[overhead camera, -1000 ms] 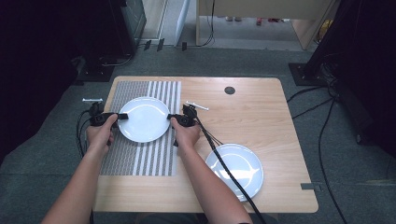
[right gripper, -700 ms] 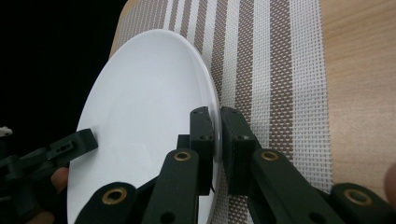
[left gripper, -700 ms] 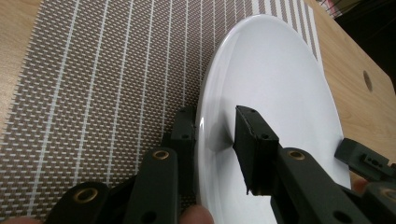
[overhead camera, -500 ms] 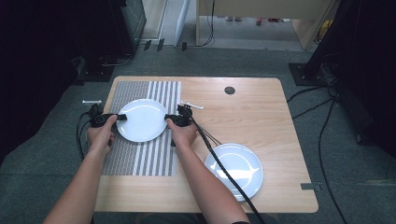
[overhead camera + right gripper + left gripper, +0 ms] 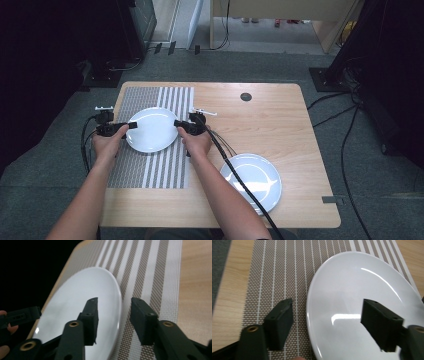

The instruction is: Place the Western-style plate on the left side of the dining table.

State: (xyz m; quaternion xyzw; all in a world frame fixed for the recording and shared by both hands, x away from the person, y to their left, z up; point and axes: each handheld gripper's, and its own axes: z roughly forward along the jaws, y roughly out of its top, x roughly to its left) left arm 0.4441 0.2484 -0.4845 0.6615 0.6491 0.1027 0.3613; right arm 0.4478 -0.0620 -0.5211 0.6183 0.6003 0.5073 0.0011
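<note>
A white plate (image 5: 152, 129) lies on the striped placemat (image 5: 150, 165) at the table's left. My left gripper (image 5: 129, 126) is at the plate's left rim and stands open. In the left gripper view its jaws (image 5: 329, 325) straddle the rim of the plate (image 5: 362, 290), one over the mat and one over the plate. At the right rim my right gripper (image 5: 179, 124) is open too. In the right gripper view (image 5: 117, 320) the thin edge of the plate (image 5: 82, 295) runs between the two jaws with gaps on both sides.
A second white plate (image 5: 252, 180) sits on the bare wooden table (image 5: 280, 120) at the front right, with the right gripper's cable lying across it. A small black round grommet (image 5: 245, 96) is set in the tabletop at the back. Dark floor surrounds the table.
My right gripper has moved a little to the left, closer onto the plate's right rim. The plate has shifted slightly left. The left gripper has hardly moved.
</note>
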